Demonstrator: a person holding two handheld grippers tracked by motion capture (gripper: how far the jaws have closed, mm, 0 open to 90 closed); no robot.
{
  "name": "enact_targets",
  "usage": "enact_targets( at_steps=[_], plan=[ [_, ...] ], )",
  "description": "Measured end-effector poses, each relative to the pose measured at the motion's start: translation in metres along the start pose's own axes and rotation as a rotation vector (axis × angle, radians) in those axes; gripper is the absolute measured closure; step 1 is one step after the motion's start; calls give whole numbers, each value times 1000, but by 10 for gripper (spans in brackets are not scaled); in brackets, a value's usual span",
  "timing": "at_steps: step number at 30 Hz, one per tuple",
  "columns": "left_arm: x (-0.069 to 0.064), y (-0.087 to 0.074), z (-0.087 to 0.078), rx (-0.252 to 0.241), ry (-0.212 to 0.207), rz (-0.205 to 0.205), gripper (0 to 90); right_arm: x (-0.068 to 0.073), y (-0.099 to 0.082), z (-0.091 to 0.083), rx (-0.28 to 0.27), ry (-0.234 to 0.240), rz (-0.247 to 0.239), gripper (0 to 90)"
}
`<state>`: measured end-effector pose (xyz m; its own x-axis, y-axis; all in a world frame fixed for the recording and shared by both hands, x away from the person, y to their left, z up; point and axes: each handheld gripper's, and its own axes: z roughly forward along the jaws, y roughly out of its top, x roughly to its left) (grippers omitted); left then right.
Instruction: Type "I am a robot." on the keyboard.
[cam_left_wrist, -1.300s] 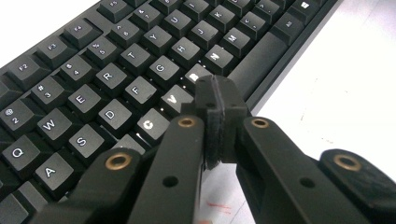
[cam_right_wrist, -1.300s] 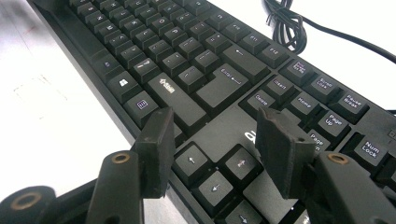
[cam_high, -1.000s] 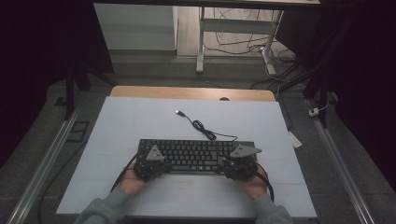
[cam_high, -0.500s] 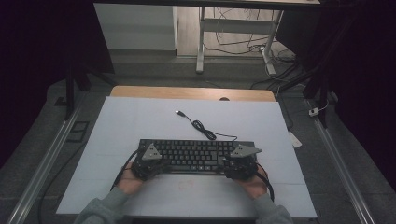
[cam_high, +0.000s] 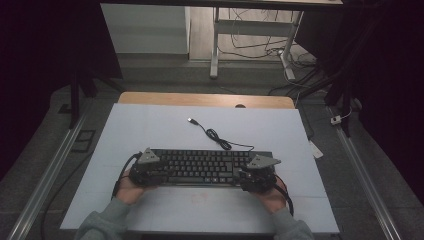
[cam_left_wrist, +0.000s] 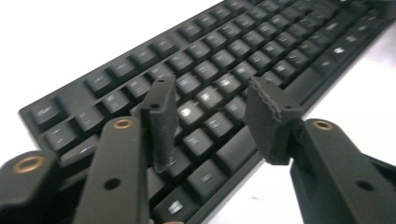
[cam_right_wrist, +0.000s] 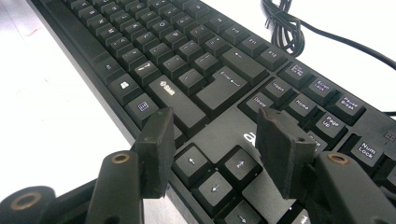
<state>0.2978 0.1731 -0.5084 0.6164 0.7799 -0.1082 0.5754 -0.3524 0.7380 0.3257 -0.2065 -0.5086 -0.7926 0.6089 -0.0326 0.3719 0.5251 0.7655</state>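
left claw: jaws just opened, nothing pinched | shifted slightly along keyboard left end

A black keyboard with pale lettering on its keys is lying on a light blue-white table, its black cable trailing across that pale surface. The left gripper and right gripper are showing matte black jaws with brass-coloured rivets, and each is wearing a grey three-cornered plate in the high view. The person's sleeves are showing grey-green, and a strip of tan wood is edging the table's far side
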Motion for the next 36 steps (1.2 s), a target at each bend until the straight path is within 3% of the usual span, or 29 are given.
enact_targets(
  at_steps=[8, 17, 36],
  plan=[
    [13, -4, -3, 13, 28, -43, 454, 0, 0, 0, 0, -1, 0, 473],
    [19, -6, -4, 23, 35, -58, 426, 0, 0, 0, 2, -1, 0, 470],
    [20, -7, -3, 35, 42, -51, 405, 0, 0, 1, 7, 0, -2, 470]
  ],
)
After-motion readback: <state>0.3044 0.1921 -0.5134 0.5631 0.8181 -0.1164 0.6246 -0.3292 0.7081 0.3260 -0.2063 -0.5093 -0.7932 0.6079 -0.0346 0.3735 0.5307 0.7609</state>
